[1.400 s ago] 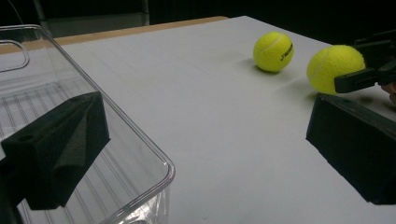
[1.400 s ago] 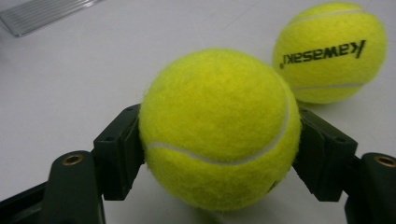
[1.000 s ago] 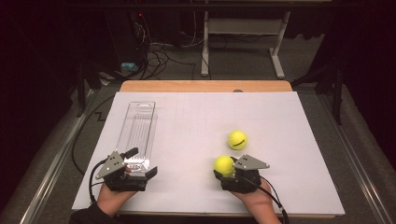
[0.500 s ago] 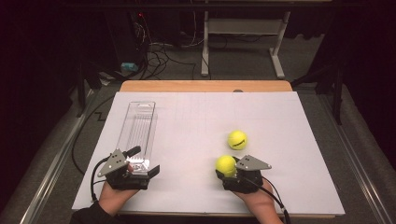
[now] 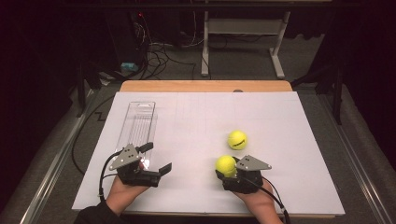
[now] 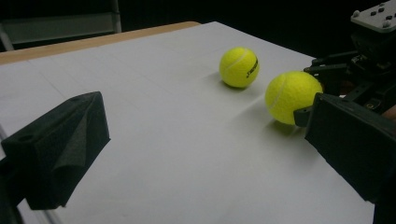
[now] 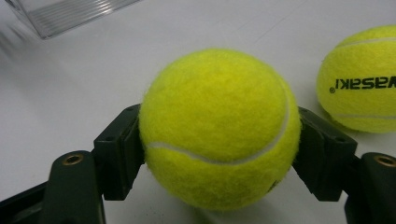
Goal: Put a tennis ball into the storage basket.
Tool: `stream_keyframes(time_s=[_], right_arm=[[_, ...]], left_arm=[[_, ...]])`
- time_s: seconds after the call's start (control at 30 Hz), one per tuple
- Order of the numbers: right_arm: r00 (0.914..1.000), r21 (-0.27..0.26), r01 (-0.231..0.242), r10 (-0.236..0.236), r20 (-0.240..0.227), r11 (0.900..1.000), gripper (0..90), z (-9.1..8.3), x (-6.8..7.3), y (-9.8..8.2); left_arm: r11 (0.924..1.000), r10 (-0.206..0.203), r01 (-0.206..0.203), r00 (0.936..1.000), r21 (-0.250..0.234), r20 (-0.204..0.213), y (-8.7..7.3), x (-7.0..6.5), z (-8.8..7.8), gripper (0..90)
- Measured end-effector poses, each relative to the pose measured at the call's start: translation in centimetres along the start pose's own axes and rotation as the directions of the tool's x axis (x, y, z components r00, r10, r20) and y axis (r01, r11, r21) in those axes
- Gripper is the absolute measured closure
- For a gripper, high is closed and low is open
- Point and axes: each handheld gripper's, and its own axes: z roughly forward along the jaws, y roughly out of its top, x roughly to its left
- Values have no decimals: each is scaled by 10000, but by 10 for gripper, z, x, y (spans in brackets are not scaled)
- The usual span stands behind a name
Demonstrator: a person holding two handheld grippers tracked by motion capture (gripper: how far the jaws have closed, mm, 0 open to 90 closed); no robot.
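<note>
The fuzzy yellow tennis ball is clamped between the jaws of the right tool, gripped at its widest part on both sides, low over the white-covered bench near the front edge. The grip is best kept across the ball's middle and lifted straight up, so that the second yellow tennis ball with black lettering, lying just beyond it and apart, is not knocked. If the clear ribbed plastic tray on the left is the goal, the ball should be carried level and set down inside its walls before the jaws are parted. The right hand is held low with the tool pointing forward along the bench. The left tool stands with jaws apart and empty, angled rightward towards the balls, at the tray's near end
</note>
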Motion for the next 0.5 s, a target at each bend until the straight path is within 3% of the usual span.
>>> stream_keyframes(time_s=[0.27,0.43,0.5], right_arm=[[9999,-60,20,-21,-110,10000,266,-1,0,0],[9999,-94,68,-69,-157,9999,271,-2,1,0],[9997,-92,140,-142,-195,9999,272,-2,1,0]], left_arm=[[9931,73,-97,9998,1168,208,14,-9,28,15],[9791,155,-232,9991,2022,395,11,-14,35,18],[9699,228,-329,9988,2413,443,10,-17,37,22]])
